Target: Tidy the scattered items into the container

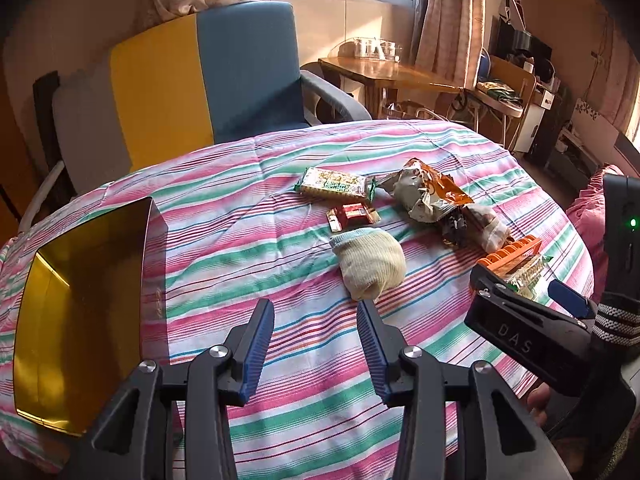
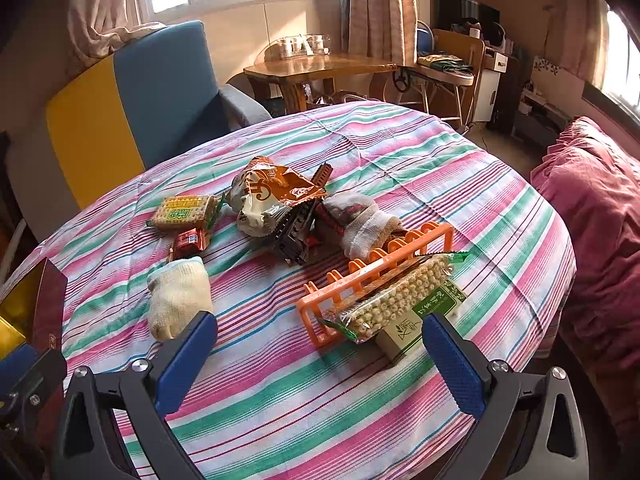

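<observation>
Left gripper (image 1: pixel 316 316), lower centre, stands part open and empty; the gold box (image 1: pixel 80 300) at left looks bare inside, and the cream sock (image 1: pixel 368 264) lies mid-frame, so nothing is tidied yet. Right gripper (image 2: pixel 320 344), wide open and empty, faces the orange rack (image 2: pixel 376 280) and biscuit packet (image 2: pixel 400 300), lower centre.

- The tablecloth (image 2: pixel 400 168) runs in pink, green and white stripes.
- The box (image 1: pixel 80 312), at nine o'clock on the table, is gold inside.
- The sock (image 1: pixel 370 262) is cream with a pale blue cuff.
- The rack (image 2: pixel 372 276), at four o'clock, is orange.
- The crumpled bag (image 2: pixel 272 196) is orange-brown and cream.
- The armchair (image 1: pixel 200 84) is grey, yellow and blue.
</observation>
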`<action>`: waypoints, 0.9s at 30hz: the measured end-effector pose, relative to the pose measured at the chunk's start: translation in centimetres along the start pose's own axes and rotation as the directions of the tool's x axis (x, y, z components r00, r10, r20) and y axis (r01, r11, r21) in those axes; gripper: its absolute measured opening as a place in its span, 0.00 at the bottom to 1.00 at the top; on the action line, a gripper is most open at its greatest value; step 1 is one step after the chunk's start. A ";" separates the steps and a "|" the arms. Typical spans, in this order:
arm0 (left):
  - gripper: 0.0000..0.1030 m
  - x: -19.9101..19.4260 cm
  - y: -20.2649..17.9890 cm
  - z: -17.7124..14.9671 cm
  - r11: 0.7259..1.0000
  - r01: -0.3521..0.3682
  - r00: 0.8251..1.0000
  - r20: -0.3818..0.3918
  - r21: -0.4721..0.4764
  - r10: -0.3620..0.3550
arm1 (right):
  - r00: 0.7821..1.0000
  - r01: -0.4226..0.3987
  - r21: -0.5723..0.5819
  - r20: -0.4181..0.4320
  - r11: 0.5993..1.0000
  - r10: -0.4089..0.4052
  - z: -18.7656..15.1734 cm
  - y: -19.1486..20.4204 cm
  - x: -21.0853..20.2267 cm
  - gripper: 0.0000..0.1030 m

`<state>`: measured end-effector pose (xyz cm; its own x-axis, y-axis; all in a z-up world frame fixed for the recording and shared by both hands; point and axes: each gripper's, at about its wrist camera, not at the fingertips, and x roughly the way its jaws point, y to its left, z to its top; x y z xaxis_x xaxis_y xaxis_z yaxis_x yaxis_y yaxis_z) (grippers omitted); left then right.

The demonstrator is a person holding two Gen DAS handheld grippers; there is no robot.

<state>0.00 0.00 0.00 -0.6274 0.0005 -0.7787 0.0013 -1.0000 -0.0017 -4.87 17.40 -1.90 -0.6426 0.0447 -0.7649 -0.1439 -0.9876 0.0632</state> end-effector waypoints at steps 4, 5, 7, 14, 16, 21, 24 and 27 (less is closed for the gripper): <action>0.42 0.1 0.0 0.1 1.000 -0.002 1.000 0.016 0.014 0.002 | 1.000 0.003 -0.012 -0.004 1.000 -0.003 -0.1 0.0 0.1 1.00; 0.42 0.2 -0.3 -0.7 1.000 -0.010 1.000 0.024 0.022 0.010 | 1.000 -0.002 -0.014 -0.007 1.000 0.002 -0.1 -0.1 0.2 1.00; 0.42 1.2 -0.8 -1.4 0.999 -0.023 1.000 -0.011 0.038 0.024 | 1.000 -0.018 -0.020 -0.015 1.000 0.018 -0.2 -0.2 0.5 1.00; 0.42 2.8 0.1 -1.3 1.000 0.002 0.996 -0.093 0.029 0.001 | 0.998 -0.038 -0.036 -0.045 0.999 0.036 -1.0 -1.0 1.1 1.00; 0.42 3.3 0.2 -1.5 0.999 0.000 0.994 -0.105 0.039 0.004 | 0.998 -0.045 -0.036 -0.052 0.998 0.043 -1.2 -1.3 1.2 1.00; 0.42 4.8 0.4 -2.4 0.998 0.005 0.990 -0.143 0.063 0.004 | 0.973 -0.218 -0.008 -0.084 0.976 0.216 -1.3 -3.0 1.4 1.00; 0.42 5.6 0.6 -3.0 0.998 0.019 0.986 -0.165 0.067 -0.007 | 0.928 -0.362 0.038 -0.074 0.931 0.364 -1.2 -4.5 1.3 1.00; 0.42 6.4 0.7 -3.7 0.997 0.038 0.982 -0.187 0.069 -0.025 | 0.873 -0.468 0.086 -0.106 0.879 0.476 -0.8 -5.1 1.6 1.00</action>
<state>-1.14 -0.73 -7.29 -0.4709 0.0259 -0.8818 -0.0762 -0.9970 0.0115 -4.57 22.34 -4.02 -0.5498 -0.4466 -0.7059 0.1094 -0.8763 0.4692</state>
